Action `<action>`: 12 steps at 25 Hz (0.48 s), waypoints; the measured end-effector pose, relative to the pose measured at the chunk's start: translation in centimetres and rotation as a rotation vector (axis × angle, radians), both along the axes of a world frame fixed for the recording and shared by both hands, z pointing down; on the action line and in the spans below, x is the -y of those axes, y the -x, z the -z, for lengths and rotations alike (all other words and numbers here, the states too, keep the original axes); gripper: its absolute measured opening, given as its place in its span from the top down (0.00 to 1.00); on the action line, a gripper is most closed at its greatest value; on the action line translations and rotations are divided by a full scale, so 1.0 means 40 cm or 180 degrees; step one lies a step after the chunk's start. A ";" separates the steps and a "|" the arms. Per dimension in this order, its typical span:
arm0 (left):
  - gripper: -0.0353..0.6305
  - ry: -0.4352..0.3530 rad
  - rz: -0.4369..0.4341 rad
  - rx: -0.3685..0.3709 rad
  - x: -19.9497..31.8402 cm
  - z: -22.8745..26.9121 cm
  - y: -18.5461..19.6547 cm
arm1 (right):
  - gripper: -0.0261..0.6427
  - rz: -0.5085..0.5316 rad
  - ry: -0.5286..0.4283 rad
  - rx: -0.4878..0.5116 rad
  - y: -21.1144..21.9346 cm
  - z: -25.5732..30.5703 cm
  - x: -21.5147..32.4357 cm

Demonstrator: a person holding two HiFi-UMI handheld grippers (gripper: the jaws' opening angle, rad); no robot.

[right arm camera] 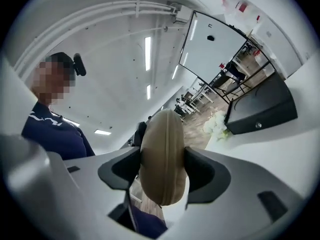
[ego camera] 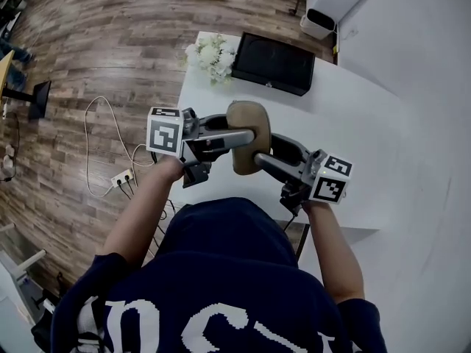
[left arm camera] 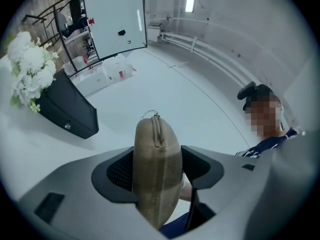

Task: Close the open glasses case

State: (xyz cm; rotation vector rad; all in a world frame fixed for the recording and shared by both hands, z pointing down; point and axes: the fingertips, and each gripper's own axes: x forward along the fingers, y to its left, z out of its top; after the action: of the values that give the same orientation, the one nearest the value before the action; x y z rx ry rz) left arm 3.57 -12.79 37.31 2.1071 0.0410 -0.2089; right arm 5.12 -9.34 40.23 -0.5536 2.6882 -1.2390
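Navy-shirted shoulders (ego camera: 221, 293) fill the foreground. Beyond them, the left gripper (left arm camera: 158, 164) has its jaws clamped on the tan glasses case (ego camera: 249, 118), zipped shut and held on end above the white tabletop (ego camera: 353, 123). The right gripper (right arm camera: 162, 166) jaws press its lower part.

You get bright, even light from ceiling strips (right arm camera: 148, 46); fisheye bends the edges, and both gripper views have black corners.
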 end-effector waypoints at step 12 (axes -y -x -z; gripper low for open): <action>0.79 -0.0246 0.0703 0.0804 0.076 -0.200 0.155 | 0.56 -0.0519 0.0837 -0.0788 -0.149 -0.389 0.014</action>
State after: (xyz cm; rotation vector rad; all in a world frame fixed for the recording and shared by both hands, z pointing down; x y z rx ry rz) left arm -2.61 -15.82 45.32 2.1990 -0.3398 -0.0718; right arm 11.08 -9.91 55.78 -1.0004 2.6147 -1.5794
